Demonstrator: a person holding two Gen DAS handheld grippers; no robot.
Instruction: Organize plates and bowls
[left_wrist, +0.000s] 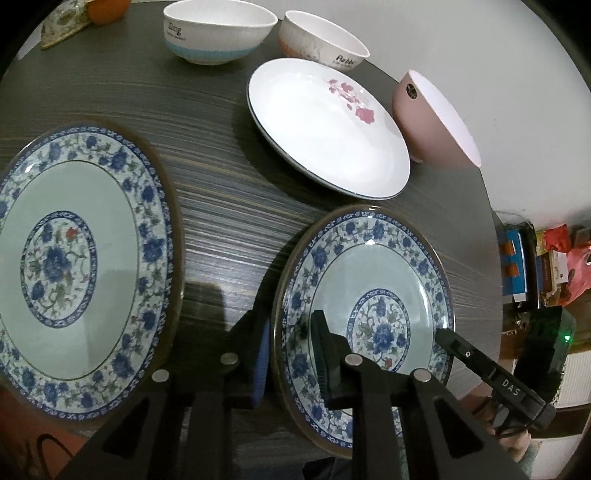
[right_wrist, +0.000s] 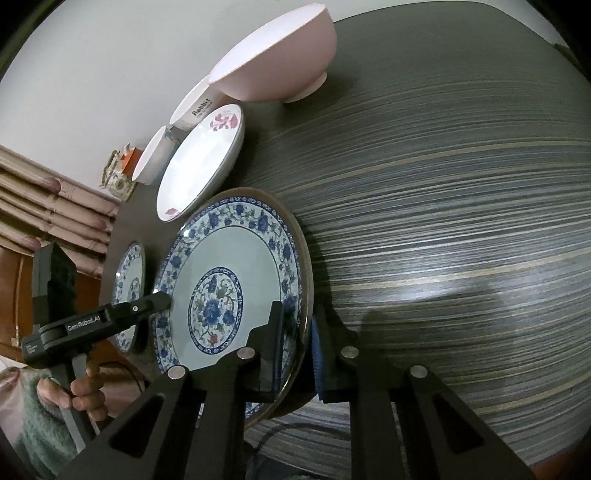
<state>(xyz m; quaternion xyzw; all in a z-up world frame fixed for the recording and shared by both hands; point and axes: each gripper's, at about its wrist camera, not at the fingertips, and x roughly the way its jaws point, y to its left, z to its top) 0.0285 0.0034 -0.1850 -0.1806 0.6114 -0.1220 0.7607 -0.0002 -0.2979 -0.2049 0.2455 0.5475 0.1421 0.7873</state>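
Note:
A blue-and-white floral plate (left_wrist: 369, 280) sits near the table's front edge, tilted. My left gripper (left_wrist: 290, 350) straddles its left rim, one finger under and one above. My right gripper (right_wrist: 297, 339) straddles the opposite rim of the same plate (right_wrist: 229, 258). A second blue floral plate (left_wrist: 77, 266) lies to the left. A white plate with pink flowers (left_wrist: 325, 125) lies further back. A pink bowl (left_wrist: 432, 114), a rabbit bowl (left_wrist: 321, 40) and a blue-banded bowl (left_wrist: 218, 29) stand at the back.
The dark striped table (right_wrist: 461, 221) stretches to the right. An orange (left_wrist: 107, 9) and a patterned box (left_wrist: 62, 26) sit at the far left corner. Shelves with packages (left_wrist: 546, 266) stand beyond the table edge.

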